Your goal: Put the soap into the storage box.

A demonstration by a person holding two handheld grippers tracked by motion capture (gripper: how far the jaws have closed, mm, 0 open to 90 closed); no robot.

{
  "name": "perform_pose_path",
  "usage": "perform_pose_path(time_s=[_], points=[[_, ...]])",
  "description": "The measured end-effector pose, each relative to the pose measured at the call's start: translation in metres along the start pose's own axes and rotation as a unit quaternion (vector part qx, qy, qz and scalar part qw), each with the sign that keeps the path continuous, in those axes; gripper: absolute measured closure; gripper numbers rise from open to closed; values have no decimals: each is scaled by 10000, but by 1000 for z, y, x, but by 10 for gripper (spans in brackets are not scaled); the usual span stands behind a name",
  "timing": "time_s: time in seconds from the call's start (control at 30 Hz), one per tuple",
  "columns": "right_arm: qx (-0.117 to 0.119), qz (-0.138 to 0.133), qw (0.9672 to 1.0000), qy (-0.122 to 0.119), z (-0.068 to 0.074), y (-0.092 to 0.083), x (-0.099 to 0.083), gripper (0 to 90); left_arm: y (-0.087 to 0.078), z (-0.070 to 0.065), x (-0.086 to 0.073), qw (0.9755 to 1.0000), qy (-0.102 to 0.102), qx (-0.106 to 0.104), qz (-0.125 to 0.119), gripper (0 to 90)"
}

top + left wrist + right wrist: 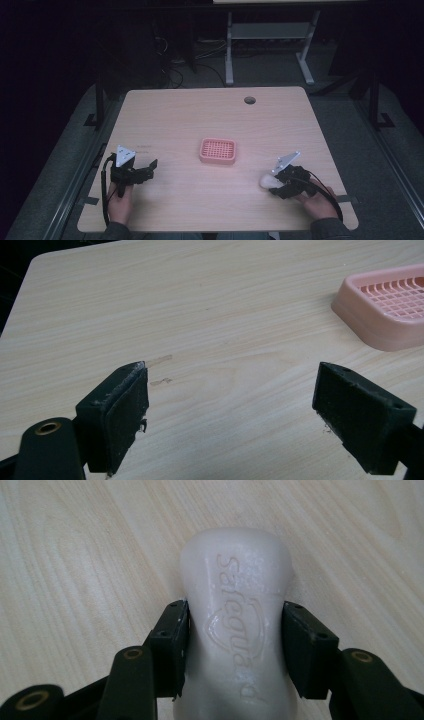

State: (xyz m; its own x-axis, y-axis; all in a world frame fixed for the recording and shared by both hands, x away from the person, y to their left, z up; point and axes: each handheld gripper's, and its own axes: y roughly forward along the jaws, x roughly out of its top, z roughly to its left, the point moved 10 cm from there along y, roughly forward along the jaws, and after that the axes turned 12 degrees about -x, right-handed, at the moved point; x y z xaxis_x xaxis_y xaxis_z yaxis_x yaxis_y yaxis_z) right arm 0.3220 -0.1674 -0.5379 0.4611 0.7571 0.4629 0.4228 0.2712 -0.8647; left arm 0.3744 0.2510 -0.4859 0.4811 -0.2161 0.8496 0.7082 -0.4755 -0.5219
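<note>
While right gripper (235,630) pinches embossed soap (235,605), left gripper (230,405) fingers spread, pink tray (385,305) beside.

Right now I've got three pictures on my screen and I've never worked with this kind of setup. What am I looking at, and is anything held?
No robot here: a person at a wooden table holds a two-jaw hand tool in each hand. The high view looks down on the table from above the person. The other two pictures come from cameras riding on each tool, looking along its black jaws.

On the table lies a pink soap dish near the middle. The right gripper is shut on a white bar of soap, its pads pressing both sides; in the high view the bar sits at the table's right. The left gripper is open and holds nothing, with bare table between its jaws and the dish off to one side.
</note>
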Motion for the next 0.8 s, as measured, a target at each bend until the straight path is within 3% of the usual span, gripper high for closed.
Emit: perform_pose_path(time_s=[0.37,0.43,0.8], points=[[95,8,9999,55,4,-4,4,486,-2,3,-1,10000,-30,18,15,143],[135,-112,9998,111,4,-9,8,486,-2,3,-1,10000,-63,9,0,143],[108,-186,9997,-106,7,-6,25,486,-1,1,-2,10000,-50,-20,11,143]])
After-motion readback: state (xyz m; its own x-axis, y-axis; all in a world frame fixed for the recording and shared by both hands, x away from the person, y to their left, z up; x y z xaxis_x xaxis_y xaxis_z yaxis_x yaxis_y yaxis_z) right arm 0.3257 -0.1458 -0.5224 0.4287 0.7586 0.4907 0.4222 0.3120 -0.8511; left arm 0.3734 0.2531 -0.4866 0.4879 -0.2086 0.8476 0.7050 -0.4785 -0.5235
